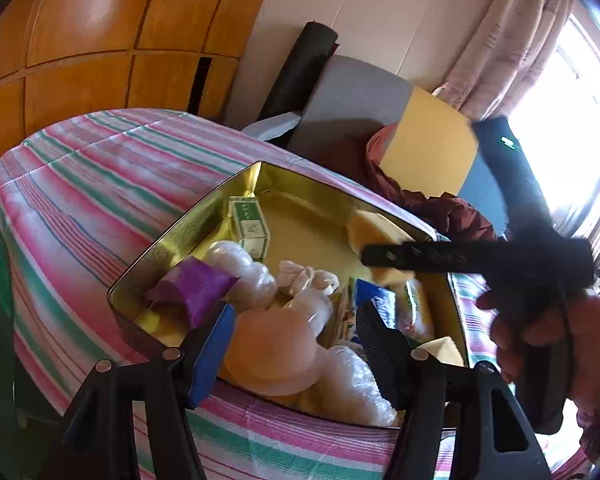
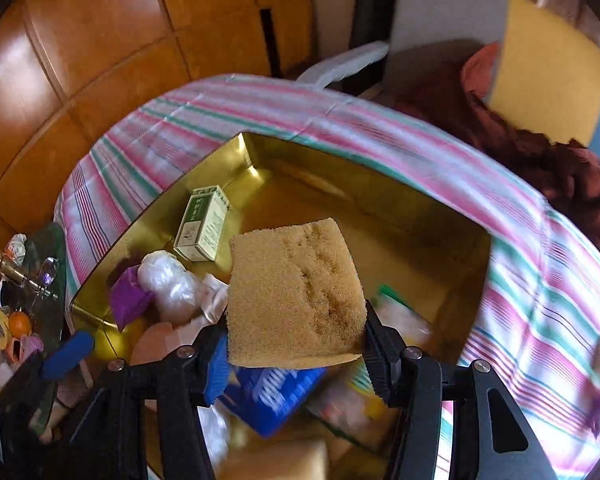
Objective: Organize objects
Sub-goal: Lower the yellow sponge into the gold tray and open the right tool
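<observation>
The right gripper is being held tilted steeply down over the gold tin, its jaws clamped on a tan sponge above the tin's middle. The left gripper is being held at the tin's near edge, jaws standing wide with nothing between them. In the left view the right gripper is being seen side-on at the right, gripped by a hand; there the sponge is mostly being hidden behind a black finger. The right view is being blurred at its right edge. A green-and-white box, a purple packet and a blue packet are lying inside the tin. Only the right view is showing a cluttered glass surface at far left.
</observation>
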`<state>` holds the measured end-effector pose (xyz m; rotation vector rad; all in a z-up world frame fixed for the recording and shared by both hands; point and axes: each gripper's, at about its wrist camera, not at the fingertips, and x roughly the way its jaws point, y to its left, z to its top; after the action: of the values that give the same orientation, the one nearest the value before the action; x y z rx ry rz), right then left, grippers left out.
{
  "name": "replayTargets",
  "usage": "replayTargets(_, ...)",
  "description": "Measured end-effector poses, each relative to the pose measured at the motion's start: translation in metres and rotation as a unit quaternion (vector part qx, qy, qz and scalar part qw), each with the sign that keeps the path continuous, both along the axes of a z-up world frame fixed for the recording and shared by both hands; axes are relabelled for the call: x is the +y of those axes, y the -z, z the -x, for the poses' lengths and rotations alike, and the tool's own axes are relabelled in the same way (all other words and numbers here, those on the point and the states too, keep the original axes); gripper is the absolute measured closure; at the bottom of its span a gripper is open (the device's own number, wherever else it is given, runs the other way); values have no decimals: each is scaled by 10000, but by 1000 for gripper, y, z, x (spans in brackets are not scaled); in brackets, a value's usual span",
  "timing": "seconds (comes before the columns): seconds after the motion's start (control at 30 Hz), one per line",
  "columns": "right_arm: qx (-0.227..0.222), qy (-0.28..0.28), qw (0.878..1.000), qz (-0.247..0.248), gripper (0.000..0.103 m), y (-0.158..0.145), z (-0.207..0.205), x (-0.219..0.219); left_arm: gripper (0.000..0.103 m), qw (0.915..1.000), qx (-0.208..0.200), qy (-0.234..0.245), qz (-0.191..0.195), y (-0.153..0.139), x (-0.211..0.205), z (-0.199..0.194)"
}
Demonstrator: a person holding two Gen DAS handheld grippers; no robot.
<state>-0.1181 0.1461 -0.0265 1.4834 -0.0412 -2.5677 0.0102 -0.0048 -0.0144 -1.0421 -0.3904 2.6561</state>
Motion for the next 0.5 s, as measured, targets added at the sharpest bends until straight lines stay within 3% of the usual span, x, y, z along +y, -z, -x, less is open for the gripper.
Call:
replayTargets(0.23,-70,104,9997,227,43,18,42,-21,39,9999,-81,-58,-62,4,-5,-1)
replayTargets(0.4,-265,278,9967,721,29,27,47,-19,39,9999,-98,-43,-56,5,-5,-2)
replayTargets(0.5,-245,338,9958,811,27,24,41,-15,39,9999,-89,-37,-77,6,-5,-3)
